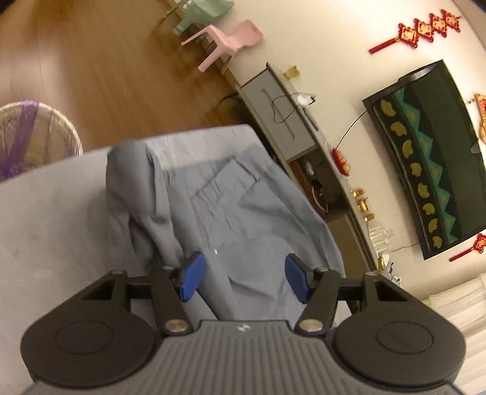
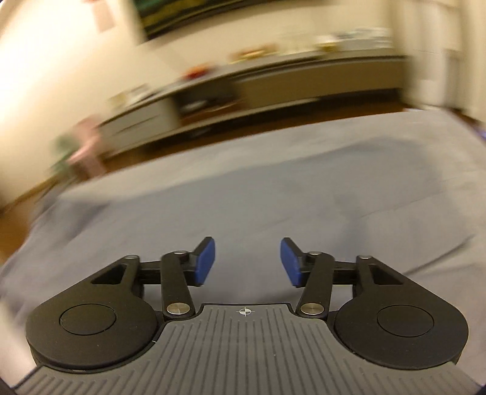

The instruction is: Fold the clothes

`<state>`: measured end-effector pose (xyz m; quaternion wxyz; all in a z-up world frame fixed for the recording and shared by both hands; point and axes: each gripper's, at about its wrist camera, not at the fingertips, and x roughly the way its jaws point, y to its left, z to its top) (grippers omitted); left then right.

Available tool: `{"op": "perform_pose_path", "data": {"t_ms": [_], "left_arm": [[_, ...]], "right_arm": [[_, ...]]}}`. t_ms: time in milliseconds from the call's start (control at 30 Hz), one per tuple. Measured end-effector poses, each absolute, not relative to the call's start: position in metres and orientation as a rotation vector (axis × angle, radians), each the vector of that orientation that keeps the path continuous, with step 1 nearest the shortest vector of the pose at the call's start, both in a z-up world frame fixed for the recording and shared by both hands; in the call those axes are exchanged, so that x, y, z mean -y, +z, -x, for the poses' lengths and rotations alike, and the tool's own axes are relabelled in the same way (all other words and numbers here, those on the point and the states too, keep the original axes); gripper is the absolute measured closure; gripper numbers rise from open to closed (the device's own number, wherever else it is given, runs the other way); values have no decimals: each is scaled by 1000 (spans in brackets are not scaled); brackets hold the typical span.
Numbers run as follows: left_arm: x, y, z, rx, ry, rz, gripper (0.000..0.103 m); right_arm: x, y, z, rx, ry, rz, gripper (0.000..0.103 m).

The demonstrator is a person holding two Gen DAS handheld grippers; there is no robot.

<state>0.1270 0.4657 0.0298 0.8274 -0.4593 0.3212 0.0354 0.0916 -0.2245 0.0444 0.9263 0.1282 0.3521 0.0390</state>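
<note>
Grey-blue cloth, a shirt, is lying partly folded on the bed, one side turned in. The left gripper is hovering over its near hem, jaws apart, empty. The right gripper is gaping empty over blurred cloth, likely repositioning.

One grey-blue garment lies at the centre. Two small plastic chairs stand at twelve o'clock, one pink and one green. One basket is at nine o'clock. One dark screen hangs at three o'clock, with three red ornaments around it.
</note>
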Motion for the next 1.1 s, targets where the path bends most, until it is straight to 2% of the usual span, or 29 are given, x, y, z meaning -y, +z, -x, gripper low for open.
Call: {"op": "perform_pose_path", "data": {"t_ms": [167,300,433,600,767,867,933,1100], "left_arm": [[-438,34,-129,-707,3,927,41],[-427,17,-130,-769,101,924,42],[-425,15,-130,-758,107,919,43],[-439,18,-105,-641,111,1028,42],[-462,8,-101,-600,126,1066,42],[-473,6,-101,-587,96,1076,41],[-482,4,-98,-579,95,1092,41],[-501,-1,-91,-561,92,1181,42]], "right_arm": [[125,36,-48,-686,342,-21,43],[71,34,-47,-657,407,187,43],[5,46,-55,-583,512,370,41],[-106,55,-71,-457,666,545,41],[-217,25,-98,-395,716,777,48],[-244,0,-105,-416,732,903,50],[-246,7,-100,-414,764,895,55],[-253,24,-89,-447,860,855,51]]}}
